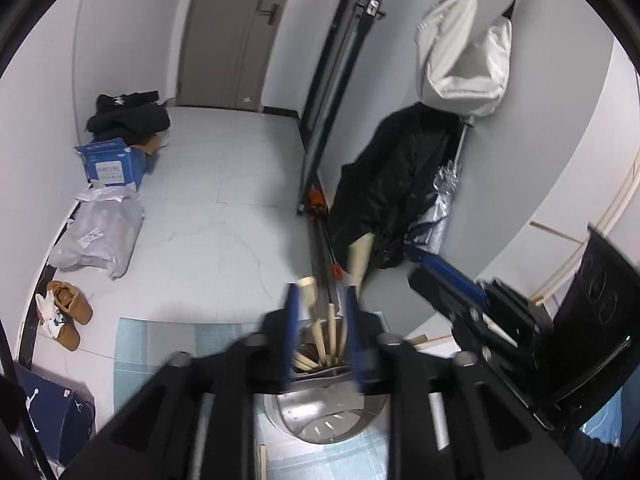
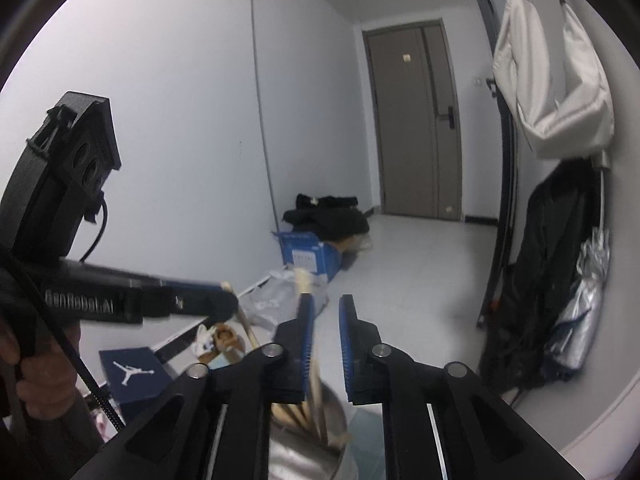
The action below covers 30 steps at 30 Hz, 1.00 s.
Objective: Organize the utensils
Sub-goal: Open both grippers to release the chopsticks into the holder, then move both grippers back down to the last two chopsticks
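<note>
Left gripper [image 1: 322, 320]: your jaws stand partly apart over the holder; wooden handles rise between the pads, nothing clamped.
Right gripper [image 2: 326, 336]: narrowly parted; one utensil [image 2: 303, 280] lies against its left pad, unpinched.
Holder [image 1: 332, 420]: metal cup, near, holding the wooden utensils [image 1: 330, 332] upright.
Surface: pale blue gridded mat [image 1: 160, 344] under the holder.
Room: grey tile floor [image 1: 224, 208], door [image 2: 416, 120] far, white bag [image 1: 460, 52] and dark coat [image 1: 392, 184] right, blue box [image 1: 114, 168] and shoes [image 1: 66, 316] left.
</note>
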### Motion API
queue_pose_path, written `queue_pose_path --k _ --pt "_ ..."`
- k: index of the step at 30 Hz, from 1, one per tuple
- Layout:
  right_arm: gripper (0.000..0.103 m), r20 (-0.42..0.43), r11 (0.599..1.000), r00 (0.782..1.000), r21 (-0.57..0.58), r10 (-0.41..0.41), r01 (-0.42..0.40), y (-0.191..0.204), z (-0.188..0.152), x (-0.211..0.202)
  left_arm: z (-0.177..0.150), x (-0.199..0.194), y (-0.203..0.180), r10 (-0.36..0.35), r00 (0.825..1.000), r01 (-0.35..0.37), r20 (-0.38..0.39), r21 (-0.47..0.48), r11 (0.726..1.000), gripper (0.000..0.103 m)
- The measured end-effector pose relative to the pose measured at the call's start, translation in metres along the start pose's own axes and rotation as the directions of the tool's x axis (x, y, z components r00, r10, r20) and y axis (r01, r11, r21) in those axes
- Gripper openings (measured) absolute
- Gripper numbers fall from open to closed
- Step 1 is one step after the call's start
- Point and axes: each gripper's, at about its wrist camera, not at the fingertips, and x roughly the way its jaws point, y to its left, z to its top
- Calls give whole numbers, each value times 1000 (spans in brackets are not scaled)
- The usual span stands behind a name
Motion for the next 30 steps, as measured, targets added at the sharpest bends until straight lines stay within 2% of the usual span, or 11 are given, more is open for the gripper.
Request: queue_pose_path --k 1,2,8,10,12,21,24,30 --pt "23 -9 1000 1000 10 -4 4 0 -3 -2 -1 -2 1 5 1000 -5 9 -5 1000 41" --pt "23 -15 1000 1000 18 -6 6 -1 -4 -4 -1 -4 3 16 1000 -16 17 -11 1000 47" --pt "26 -37 996 999 79 -30 32 3 -16 -22 -9 -16 12 72 996 -70 43 -60 996 47" --pt "33 -35 996 999 82 -40 43 9 -19 -30 -14 -21 15 88 995 -85 52 -72 994 52" --pt "39 -31 995 999 89 -41 43 15 -22 -39 -20 -28 18 110 992 -104 64 -88 991 67" --pt "60 -50 992 998 122 -36 42 46 -44 -61 -55 -47 32 211 973 -198 96 -131 971 88" --pt "67 -74 989 997 141 -36 46 56 -56 -63 -71 -48 39 239 966 -224 102 -141 964 90" --pt "70 -163 984 986 164 -43 70 72 -88 -53 -101 -38 59 295 952 -277 80 -175 945 94"
